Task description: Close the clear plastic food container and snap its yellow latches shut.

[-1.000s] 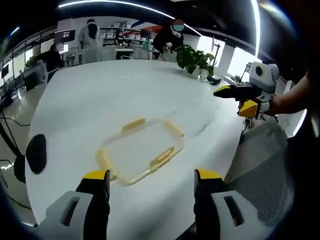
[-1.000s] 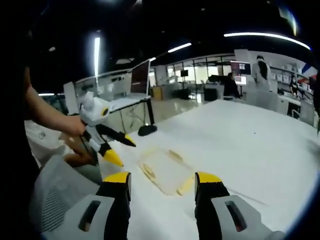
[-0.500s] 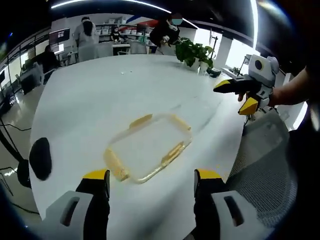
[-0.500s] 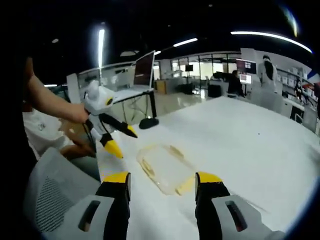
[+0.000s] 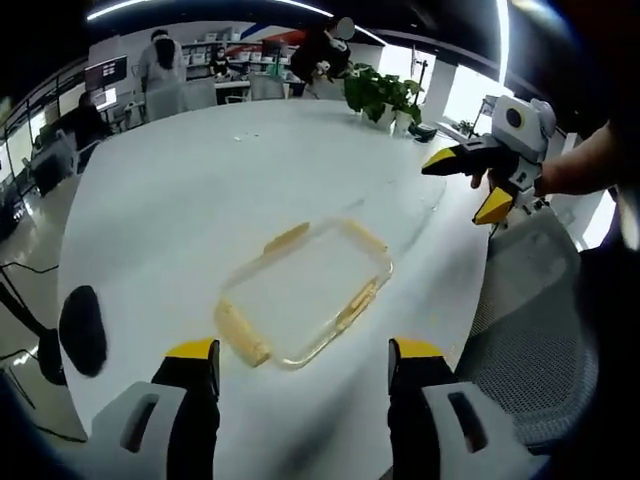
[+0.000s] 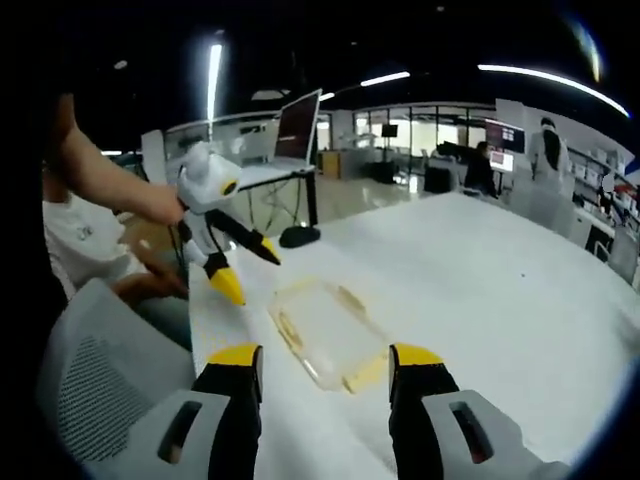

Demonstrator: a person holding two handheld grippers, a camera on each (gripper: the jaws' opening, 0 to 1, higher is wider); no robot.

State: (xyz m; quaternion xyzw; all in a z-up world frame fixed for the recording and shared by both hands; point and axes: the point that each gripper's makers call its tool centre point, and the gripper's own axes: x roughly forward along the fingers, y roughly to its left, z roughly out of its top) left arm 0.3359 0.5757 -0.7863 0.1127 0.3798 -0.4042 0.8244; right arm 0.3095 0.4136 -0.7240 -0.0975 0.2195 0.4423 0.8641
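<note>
The clear plastic container (image 5: pixel 305 290) lies flat on the white table (image 5: pixel 200 180), with yellow latches along its edges. I cannot tell whether the latches are snapped. My left gripper (image 5: pixel 305 352) hovers open just short of it, nothing between its yellow-tipped jaws. The right gripper (image 5: pixel 466 184), held by a hand, hangs open in the air to the container's right. In the right gripper view the container (image 6: pixel 325 335) lies just beyond my open right gripper (image 6: pixel 325 357). The left gripper (image 6: pixel 250 272) stands open to the left, above the table's edge.
A potted plant (image 5: pixel 380 95) stands at the table's far side. A dark oval object (image 5: pixel 80 330) sits by the left edge. A grey mesh chair (image 5: pixel 520 330) is close on the right. A monitor (image 6: pixel 300 125) and a black base (image 6: pixel 300 237) stand beyond the table. People sit far back.
Both views have shifted a little as the hands moved, and the container now shows slightly larger and nearer the middle. It has not moved on the table. Both grippers stay open.
</note>
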